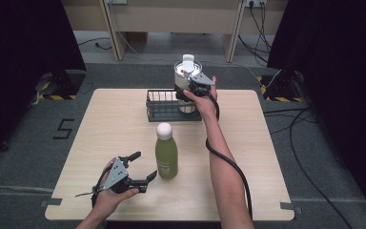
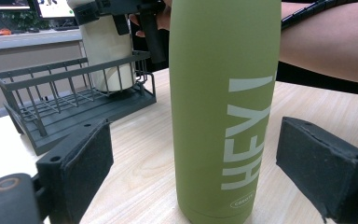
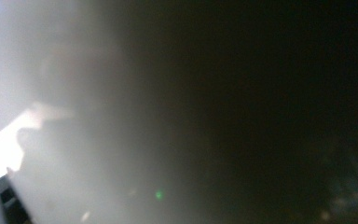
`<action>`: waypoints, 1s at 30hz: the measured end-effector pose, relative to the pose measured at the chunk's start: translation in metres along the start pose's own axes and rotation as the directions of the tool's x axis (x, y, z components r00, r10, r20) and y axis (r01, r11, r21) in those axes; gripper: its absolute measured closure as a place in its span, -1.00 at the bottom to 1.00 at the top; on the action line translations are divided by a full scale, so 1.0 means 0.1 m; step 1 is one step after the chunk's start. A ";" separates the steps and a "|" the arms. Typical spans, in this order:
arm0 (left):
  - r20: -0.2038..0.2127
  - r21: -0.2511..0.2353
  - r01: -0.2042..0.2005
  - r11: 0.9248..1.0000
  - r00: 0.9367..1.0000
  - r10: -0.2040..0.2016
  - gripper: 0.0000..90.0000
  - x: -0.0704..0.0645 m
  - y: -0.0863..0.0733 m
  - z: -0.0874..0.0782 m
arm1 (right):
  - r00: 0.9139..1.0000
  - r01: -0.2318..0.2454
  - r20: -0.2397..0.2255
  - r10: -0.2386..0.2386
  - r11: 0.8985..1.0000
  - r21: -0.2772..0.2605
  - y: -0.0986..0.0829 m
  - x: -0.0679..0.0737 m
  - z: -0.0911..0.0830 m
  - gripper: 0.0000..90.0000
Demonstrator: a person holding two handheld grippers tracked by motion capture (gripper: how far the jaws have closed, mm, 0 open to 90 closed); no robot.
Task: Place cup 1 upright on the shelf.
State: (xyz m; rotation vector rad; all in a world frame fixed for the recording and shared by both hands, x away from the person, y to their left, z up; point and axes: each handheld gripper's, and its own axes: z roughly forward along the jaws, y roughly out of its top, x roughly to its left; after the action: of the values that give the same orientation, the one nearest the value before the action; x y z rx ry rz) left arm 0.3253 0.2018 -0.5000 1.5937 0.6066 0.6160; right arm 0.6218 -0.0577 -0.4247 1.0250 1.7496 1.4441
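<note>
A green bottle (image 1: 167, 157) with a white cap stands upright in the middle of the table. My left gripper (image 1: 145, 165) is open just to its left, low over the table. In the left gripper view the bottle (image 2: 223, 93), printed "HEY!", stands between the two spread pads (image 2: 86, 158). At the table's far side a white and silver tumbler (image 1: 186, 71) stands in the right end of a dark wire basket (image 1: 164, 114). My right gripper (image 1: 187, 91) is shut on the tumbler's side. The right gripper view is a close blur of white and dark.
The basket (image 2: 51, 79) sits at the far middle of the wooden table (image 1: 114, 129). My right forearm and its black cable (image 1: 228, 167) run along the right of the bottle. Dark curtains and floor cables lie beyond the table.
</note>
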 end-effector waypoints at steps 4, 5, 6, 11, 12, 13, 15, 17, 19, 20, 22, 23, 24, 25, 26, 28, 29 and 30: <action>-0.002 -0.001 0.000 1.000 1.000 0.000 -0.78 0.01 0.00 0.00 | 1.000 0.005 0.001 -0.005 1.000 -0.001 0.01 0.01 -0.02 -0.99; -0.002 -0.001 0.000 1.000 1.000 0.000 -0.78 0.01 0.00 0.00 | 1.000 0.006 0.000 -0.006 1.000 0.000 0.01 0.01 -0.03 -0.99; -0.002 -0.001 -0.001 1.000 1.000 0.001 -0.78 0.00 0.00 0.00 | 1.000 0.007 0.000 -0.007 1.000 0.000 0.01 0.01 -0.04 -0.99; 0.001 0.000 -0.004 1.000 1.000 0.004 -0.78 0.00 0.01 0.00 | 1.000 0.007 -0.001 -0.007 1.000 -0.002 0.00 0.00 -0.06 -0.99; 0.001 0.000 -0.003 1.000 1.000 0.003 -0.78 -0.01 0.01 0.00 | 1.000 0.008 -0.001 -0.008 1.000 -0.002 0.00 0.00 -0.07 -0.99; 0.001 0.000 -0.004 1.000 1.000 0.004 -0.78 -0.01 0.01 0.00 | 1.000 0.012 0.001 -0.012 1.000 -0.003 0.00 0.00 -0.08 -0.99; 0.001 0.000 -0.004 1.000 1.000 0.004 -0.78 -0.01 0.01 0.00 | 1.000 0.013 0.001 -0.013 1.000 -0.005 0.00 0.00 -0.09 -0.99; 0.000 0.000 -0.003 1.000 1.000 0.003 -0.78 0.00 0.01 0.00 | 1.000 0.012 0.000 -0.012 1.000 -0.004 -0.01 0.00 -0.11 -0.99; -0.001 0.000 -0.004 1.000 1.000 0.004 -0.78 0.00 0.01 0.00 | 1.000 0.011 0.001 -0.011 1.000 -0.002 -0.02 0.00 -0.14 -0.99; -0.001 -0.001 -0.005 1.000 1.000 0.005 -0.78 0.00 0.01 0.00 | 1.000 0.013 0.000 -0.013 1.000 -0.003 -0.02 0.00 -0.15 -0.99; -0.001 0.000 -0.006 1.000 1.000 0.006 -0.78 -0.01 0.01 0.00 | 1.000 0.016 0.002 -0.016 1.000 -0.002 -0.03 -0.01 -0.18 -0.98; 0.001 0.000 -0.006 1.000 1.000 0.006 -0.78 -0.01 0.01 0.01 | 1.000 0.018 0.002 -0.018 1.000 -0.002 -0.04 -0.01 -0.19 -0.98; 0.002 0.000 -0.007 1.000 1.000 0.007 -0.78 -0.01 0.01 0.01 | 1.000 0.017 0.003 -0.017 1.000 0.001 -0.04 -0.01 -0.21 -0.98; 0.003 0.000 -0.007 1.000 1.000 0.007 -0.78 -0.02 0.01 0.01 | 1.000 0.021 0.002 -0.021 1.000 -0.001 -0.05 -0.01 -0.22 -0.98; 0.004 0.001 -0.007 1.000 1.000 0.007 -0.78 -0.02 0.01 0.01 | 1.000 0.019 0.002 -0.019 1.000 0.004 -0.06 -0.01 -0.24 -0.97; 0.004 0.001 -0.010 1.000 1.000 0.010 -0.78 -0.02 0.01 0.01 | 1.000 0.024 -0.002 -0.024 1.000 0.006 -0.08 0.00 -0.26 -0.97; 0.004 0.001 -0.009 1.000 1.000 0.009 -0.78 -0.02 0.01 0.01 | 1.000 0.023 -0.003 -0.023 1.000 0.006 -0.08 0.00 -0.28 -0.96; 0.004 0.000 -0.009 1.000 1.000 0.009 -0.78 -0.02 0.01 0.02 | 1.000 0.025 -0.004 -0.025 1.000 0.006 -0.09 0.00 -0.29 -0.96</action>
State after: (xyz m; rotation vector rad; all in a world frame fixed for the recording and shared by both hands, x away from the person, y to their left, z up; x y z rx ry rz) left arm 0.3248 0.1989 -0.4993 1.5978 0.5966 0.6194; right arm 0.5952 -0.0726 -0.4275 1.0004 1.7641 1.4275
